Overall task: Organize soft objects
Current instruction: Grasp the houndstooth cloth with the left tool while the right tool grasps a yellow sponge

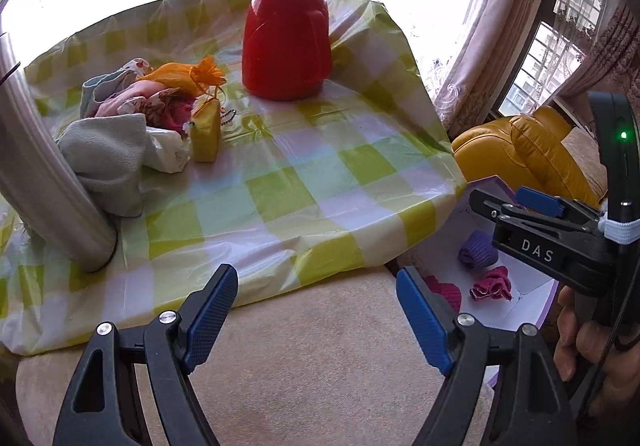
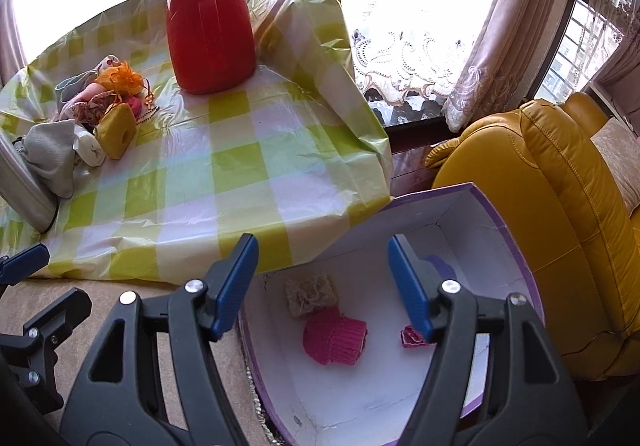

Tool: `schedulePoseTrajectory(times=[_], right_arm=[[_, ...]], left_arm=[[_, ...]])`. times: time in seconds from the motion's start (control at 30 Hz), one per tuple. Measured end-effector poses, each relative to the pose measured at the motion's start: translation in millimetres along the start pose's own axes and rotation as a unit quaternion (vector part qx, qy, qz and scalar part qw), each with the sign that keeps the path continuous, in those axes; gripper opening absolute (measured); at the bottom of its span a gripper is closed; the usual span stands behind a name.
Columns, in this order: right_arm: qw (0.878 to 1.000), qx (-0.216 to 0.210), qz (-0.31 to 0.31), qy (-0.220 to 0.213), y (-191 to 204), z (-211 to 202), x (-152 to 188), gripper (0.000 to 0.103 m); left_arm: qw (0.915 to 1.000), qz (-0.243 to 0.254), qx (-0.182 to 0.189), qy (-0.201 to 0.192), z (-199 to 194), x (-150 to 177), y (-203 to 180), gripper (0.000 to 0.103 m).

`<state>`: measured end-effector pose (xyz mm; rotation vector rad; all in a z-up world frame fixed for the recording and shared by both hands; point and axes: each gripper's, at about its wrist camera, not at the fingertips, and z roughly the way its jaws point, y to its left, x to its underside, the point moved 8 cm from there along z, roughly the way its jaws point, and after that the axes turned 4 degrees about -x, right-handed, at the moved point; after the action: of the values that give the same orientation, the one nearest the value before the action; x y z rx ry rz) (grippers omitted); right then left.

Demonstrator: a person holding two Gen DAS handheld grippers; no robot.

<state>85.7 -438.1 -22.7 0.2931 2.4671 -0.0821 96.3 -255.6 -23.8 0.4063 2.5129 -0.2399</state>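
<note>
The left gripper (image 1: pixel 316 310) is seen with its jaws spread and nothing between them, poised above a beige cushioned surface (image 1: pixel 312 374) just short of the draped front edge of the tabletop (image 1: pixel 280 181). The right gripper (image 2: pixel 322 282) is likewise spread and empty, held over the open white-lined box (image 2: pixel 360 398) with purple rim that stands beside the tabletop's corner.

Inside the box four soft pieces are seen lying apart: a beige knitted square (image 2: pixel 310 294), a pink knitted roll (image 2: pixel 334 334), a small dark pink piece (image 2: pixel 412 336) and a purple piece (image 2: pixel 442 266) partly hidden behind the right jaw. Bare floor is left in the near part of the box.

A heap of soft objects (image 1: pixel 120 117) is gathered at the far left of the tabletop, with a yellow pouch (image 1: pixel 206 133) at its near right side and an orange mesh bag (image 1: pixel 188 75) on top. The wide checked middle of the tabletop is left open. A red flask (image 1: pixel 286 33) stands upright towards the back, well apart from the heap. A grey tube (image 1: pixel 44 165) slants down against the heap at the left. A yellow leather armchair (image 2: pixel 540 197) is set close behind the box.
</note>
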Motion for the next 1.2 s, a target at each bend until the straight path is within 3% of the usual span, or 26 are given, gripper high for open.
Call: schedulePoseTrajectory(times=[0.23, 0.4, 0.6, 0.73, 0.97, 1.2], right_arm=[[0.999, -0.032, -0.036, 0.008, 50.5, 16.2, -10.0, 0.071], [0.996, -0.060, -0.061, 0.016, 92.0, 30.5, -17.8, 0.071], [0.992, -0.101, -0.075, 0.027, 138.0, 48.2, -27.5, 0.072], [0.990, -0.123, -0.072, 0.025, 161.9, 58.6, -41.2, 0.073], [0.988, -0.145, -0.054, 0.024, 196.3, 79.6, -67.1, 0.074], [0.987, -0.152, -0.043, 0.021, 218.9, 100.9, -86.8, 0.074]], left_arm=[[0.9940, -0.101, -0.037, -0.018, -27.5, 20.0, 101.3, 0.082], [0.9779, -0.187, -0.082, -0.045, -51.6, 26.1, 188.0, 0.082], [0.9585, -0.250, -0.115, -0.075, -60.8, 9.6, 273.3, 0.082], [0.9504, -0.277, -0.113, -0.087, -53.9, -8.4, 314.1, 0.082], [0.9477, -0.303, -0.064, -0.078, -16.8, -51.3, 353.4, 0.083], [0.9438, -0.328, -0.035, -0.027, 43.2, -73.7, 377.4, 0.083]])
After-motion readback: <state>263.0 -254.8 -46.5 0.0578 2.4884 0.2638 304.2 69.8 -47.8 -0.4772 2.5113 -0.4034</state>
